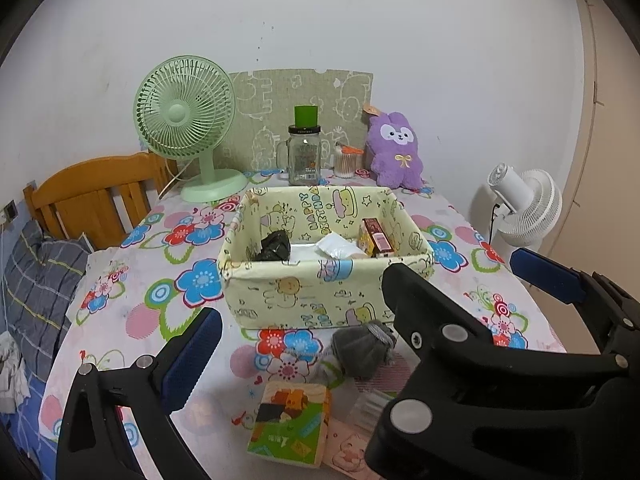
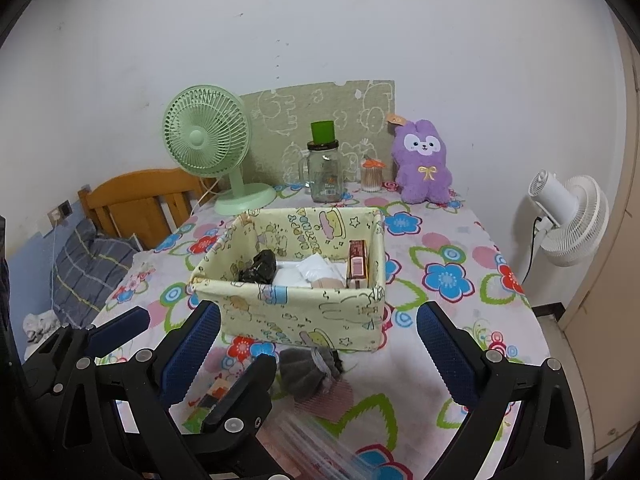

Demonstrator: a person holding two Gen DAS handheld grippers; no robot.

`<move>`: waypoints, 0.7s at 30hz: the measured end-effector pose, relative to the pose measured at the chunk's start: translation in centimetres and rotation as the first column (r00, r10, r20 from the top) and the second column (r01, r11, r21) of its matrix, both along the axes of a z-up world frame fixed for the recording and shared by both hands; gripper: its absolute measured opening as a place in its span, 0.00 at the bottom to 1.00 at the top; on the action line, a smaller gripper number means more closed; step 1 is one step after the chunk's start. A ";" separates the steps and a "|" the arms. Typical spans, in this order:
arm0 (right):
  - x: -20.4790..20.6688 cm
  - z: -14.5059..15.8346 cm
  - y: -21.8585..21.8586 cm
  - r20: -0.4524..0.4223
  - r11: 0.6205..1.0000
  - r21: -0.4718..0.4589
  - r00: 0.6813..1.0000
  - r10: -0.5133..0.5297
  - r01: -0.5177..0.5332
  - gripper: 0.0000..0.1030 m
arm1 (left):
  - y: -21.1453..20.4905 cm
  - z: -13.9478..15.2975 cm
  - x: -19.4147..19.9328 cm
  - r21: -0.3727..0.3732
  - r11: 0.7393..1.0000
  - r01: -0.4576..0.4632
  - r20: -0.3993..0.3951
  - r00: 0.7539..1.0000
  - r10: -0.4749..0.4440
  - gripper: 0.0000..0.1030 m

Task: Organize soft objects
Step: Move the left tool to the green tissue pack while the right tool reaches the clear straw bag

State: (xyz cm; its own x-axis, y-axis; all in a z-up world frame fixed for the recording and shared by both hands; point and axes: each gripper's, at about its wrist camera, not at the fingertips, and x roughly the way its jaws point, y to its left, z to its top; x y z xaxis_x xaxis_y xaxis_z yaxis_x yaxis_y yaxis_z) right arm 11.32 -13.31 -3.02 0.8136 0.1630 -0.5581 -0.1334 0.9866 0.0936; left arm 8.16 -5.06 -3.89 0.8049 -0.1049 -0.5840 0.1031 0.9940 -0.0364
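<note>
A grey rolled sock (image 1: 360,348) (image 2: 308,372) lies on the flowered tablecloth just in front of a pale yellow fabric basket (image 1: 320,296) (image 2: 304,308). In the basket are a black bundle (image 1: 274,246), a white cloth (image 1: 336,246) and a brown carton (image 1: 376,236). A purple plush (image 1: 396,148) (image 2: 424,164) sits upright at the back. My left gripper (image 1: 320,340) is open, the sock between its fingers' lines, nothing held. My right gripper (image 2: 318,320) is open too, close beside it; its black finger (image 1: 420,308) hides my left gripper's right finger.
A colourful tissue pack (image 1: 288,420) and a clear plastic packet (image 1: 368,404) lie near the front edge. At the back stand a green fan (image 1: 188,120), a glass jar (image 1: 304,156) and a swab pot (image 1: 346,162). A white fan (image 2: 568,216) stands right; a bed headboard (image 2: 140,196) is left.
</note>
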 end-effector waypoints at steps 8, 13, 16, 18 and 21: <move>-1.3 -0.9 0.2 -0.007 1.000 -0.009 1.000 0.003 -0.003 0.95 | 0.1 -1.0 -1.0 0.005 1.000 0.000 -0.014 1.000 0.001 1.00; -1.8 -1.8 0.3 -0.025 1.000 -0.013 1.000 0.009 -0.010 0.93 | 0.2 -1.9 -1.7 0.012 1.000 0.000 -0.031 1.000 0.001 1.00; -2.2 -2.3 0.4 -0.028 1.000 -0.018 1.000 0.013 -0.014 0.91 | 0.2 -2.4 -1.9 0.022 1.000 -0.005 -0.034 0.999 0.006 1.00; -2.4 -2.6 0.5 -0.037 1.000 -0.017 0.999 0.018 -0.018 0.88 | 0.3 -2.8 -2.1 0.024 1.000 -0.006 -0.040 0.999 0.007 1.00; -2.6 -3.3 0.5 -0.048 1.000 -0.019 0.999 0.023 -0.024 0.87 | 0.3 -3.5 -2.3 0.023 1.000 -0.005 -0.054 0.999 0.006 1.00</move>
State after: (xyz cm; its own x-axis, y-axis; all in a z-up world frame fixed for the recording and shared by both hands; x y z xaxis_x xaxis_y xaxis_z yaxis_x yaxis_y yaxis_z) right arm 8.71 -12.78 -6.29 0.7819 0.1701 -0.5997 -0.1523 0.9850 0.0807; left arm 5.91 -4.75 -7.34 0.7728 -0.0867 -0.6287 0.0962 0.9952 -0.0190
